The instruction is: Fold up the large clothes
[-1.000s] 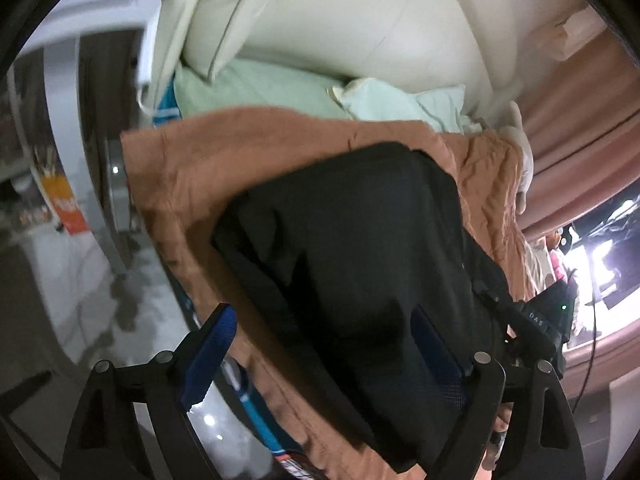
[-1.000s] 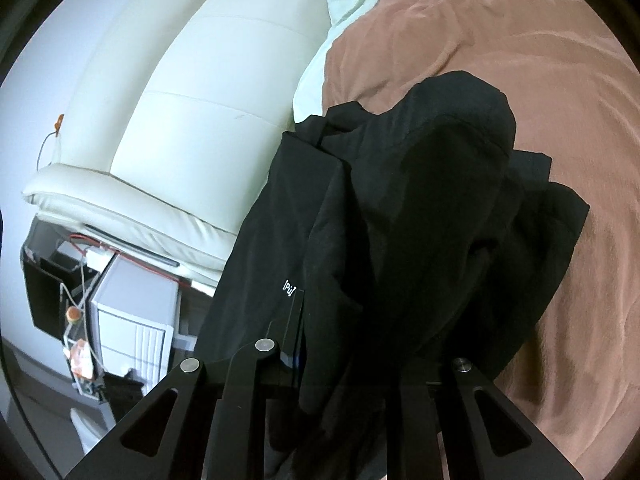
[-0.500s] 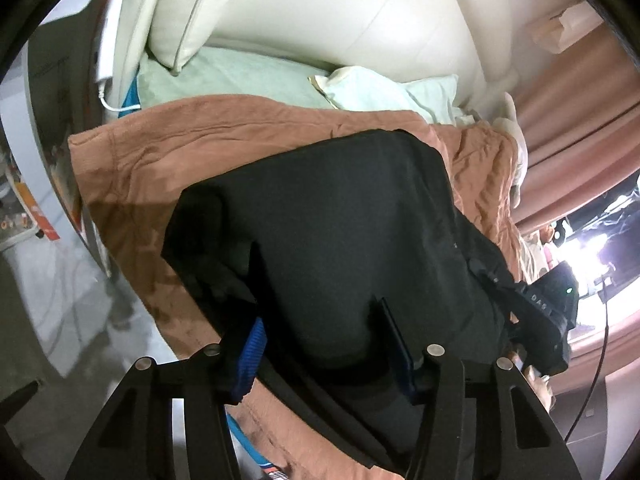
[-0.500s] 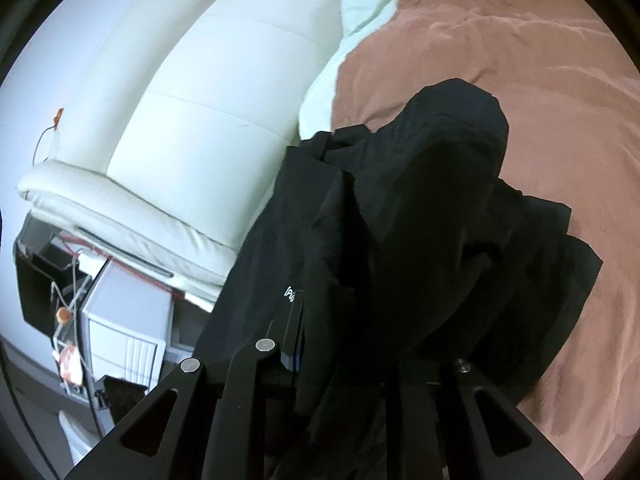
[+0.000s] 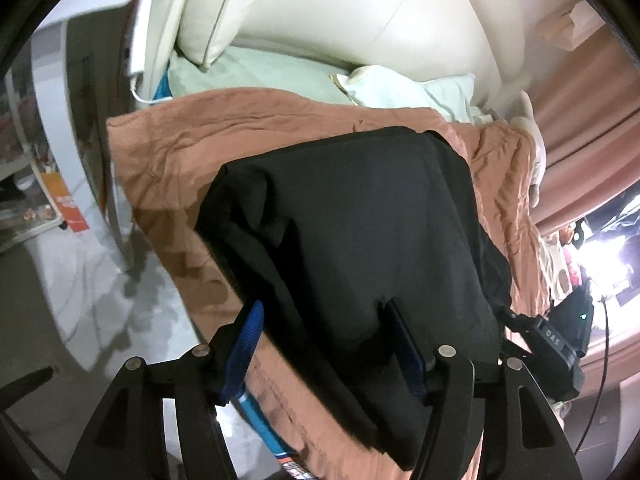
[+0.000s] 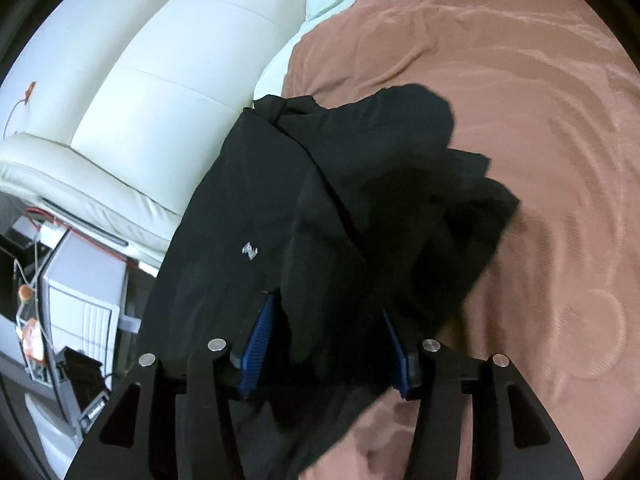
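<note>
Black garment released, right gripper just opened

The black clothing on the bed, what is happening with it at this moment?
A person is folding a black garment on a bed covered with a brown blanket, using a handheld gripper in each hand. The right gripper has just been opening; its jaws stand apart, with cloth lying loosely between them, so it appears to have let go. The left gripper is also open, its jaws apart on either side of the garment's near edge. The garment lies partly folded, and a bunched part remains on one side.
</note>
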Tool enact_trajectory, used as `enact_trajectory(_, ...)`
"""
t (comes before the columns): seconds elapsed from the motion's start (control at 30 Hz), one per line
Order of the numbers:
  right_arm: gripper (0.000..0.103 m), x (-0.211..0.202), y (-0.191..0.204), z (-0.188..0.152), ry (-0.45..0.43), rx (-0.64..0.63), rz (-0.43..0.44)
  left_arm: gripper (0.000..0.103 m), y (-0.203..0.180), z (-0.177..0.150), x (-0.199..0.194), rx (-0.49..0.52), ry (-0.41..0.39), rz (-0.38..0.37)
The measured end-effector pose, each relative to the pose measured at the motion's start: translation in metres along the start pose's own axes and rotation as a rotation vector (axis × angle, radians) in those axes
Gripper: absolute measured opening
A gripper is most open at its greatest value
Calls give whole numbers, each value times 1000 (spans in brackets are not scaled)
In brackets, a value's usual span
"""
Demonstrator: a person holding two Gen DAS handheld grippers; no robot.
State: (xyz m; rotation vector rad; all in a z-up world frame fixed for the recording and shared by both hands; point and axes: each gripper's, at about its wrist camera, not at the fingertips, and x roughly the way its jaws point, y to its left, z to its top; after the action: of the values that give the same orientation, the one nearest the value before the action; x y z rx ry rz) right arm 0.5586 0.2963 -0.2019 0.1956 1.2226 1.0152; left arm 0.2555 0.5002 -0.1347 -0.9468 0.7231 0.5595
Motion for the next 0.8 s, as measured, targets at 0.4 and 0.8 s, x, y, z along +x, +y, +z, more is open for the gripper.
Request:
enact_trajectory(0.4,67,-97,15,-13,-35,-77,-10,88,-55,-18,-56,105,-88,17)
enact_trajectory(0.8,103,-198,16,-43,-119,-173,-72,103,-122,-67,-112,220,-214,18)
